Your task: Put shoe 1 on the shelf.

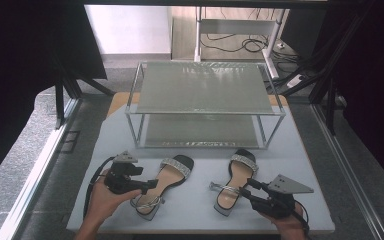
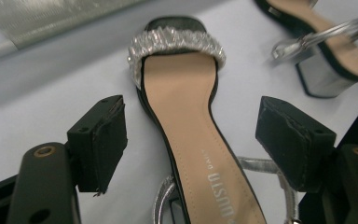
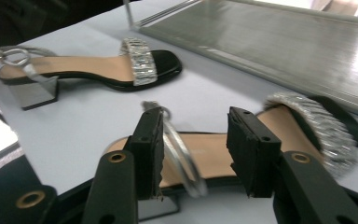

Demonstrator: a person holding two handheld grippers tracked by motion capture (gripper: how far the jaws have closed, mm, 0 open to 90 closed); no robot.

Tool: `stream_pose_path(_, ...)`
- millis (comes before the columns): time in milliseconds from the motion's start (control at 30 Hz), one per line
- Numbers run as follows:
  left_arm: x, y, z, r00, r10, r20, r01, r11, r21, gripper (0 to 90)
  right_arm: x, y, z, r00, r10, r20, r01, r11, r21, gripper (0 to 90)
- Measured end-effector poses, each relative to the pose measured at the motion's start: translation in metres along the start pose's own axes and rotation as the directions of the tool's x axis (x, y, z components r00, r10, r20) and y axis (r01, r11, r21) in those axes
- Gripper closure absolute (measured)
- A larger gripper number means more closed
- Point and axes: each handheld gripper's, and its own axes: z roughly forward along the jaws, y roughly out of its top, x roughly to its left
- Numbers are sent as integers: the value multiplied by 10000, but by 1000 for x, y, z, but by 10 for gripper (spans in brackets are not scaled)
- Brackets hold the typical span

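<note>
Tan-insoled black sandal with glittering silver toe strap (image 2: 186, 116), lying lengthwise between open black jaws of left gripper (image 2: 191, 144), pads clear of it. Beyond sandal's toe, upper right: second matching block-heeled sandal (image 2: 326, 51).

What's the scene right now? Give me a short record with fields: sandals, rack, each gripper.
left sandal: flat on the table, toe toward the rack, silver strap at the heel
right sandal: flat on the table, toe toward the rack, ankle strap standing up
rack: two shelves, nothing on them, behind the sandals
left gripper: open, jaws either side of the left sandal's sole, pads not touching it
right gripper: open over the right sandal's heel end, the ankle strap beside one pad; grip not evident
</note>
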Motion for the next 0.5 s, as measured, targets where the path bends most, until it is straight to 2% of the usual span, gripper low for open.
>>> stream_pose_path(33, -2, 2, 7, 9998, 124, -147, -117, 9989, 449, 250, -3, -1, -1, 9999, 0, 117, 0, 10000, 36, 536)
stream_pose_path(133, -5, 2, 17, 9995, 264, -191, -246, 9957, 888, 249, -9, -3, 0, 9992, 240, 327, -242, 9997, 72, 531)
stream_pose_path(267, -6, 6, 31, 9974, 482, -532, -391, 9861, 1613, 231, -13, -6, 1, 9984, 354, 432, -360, 9993, 133, 529)
stream_pose_path(367, -6, 7, 42, 9961, 584, -659, -429, 9754, 2160, 219, -15, -6, 0, 9976, 448, 522, -453, 9989, 88, 527)
stream_pose_path(400, -7, 8, 46, 9957, 613, -698, -435, 9717, 2324, 217, -15, -6, -1, 9975, 446, 546, -450, 9990, 76, 526)
stream_pose_path(500, -7, 11, 51, 9954, 565, -770, -359, 9684, 2467, 208, -15, -7, 0, 9970, 468, 614, -475, 9988, 111, 523)
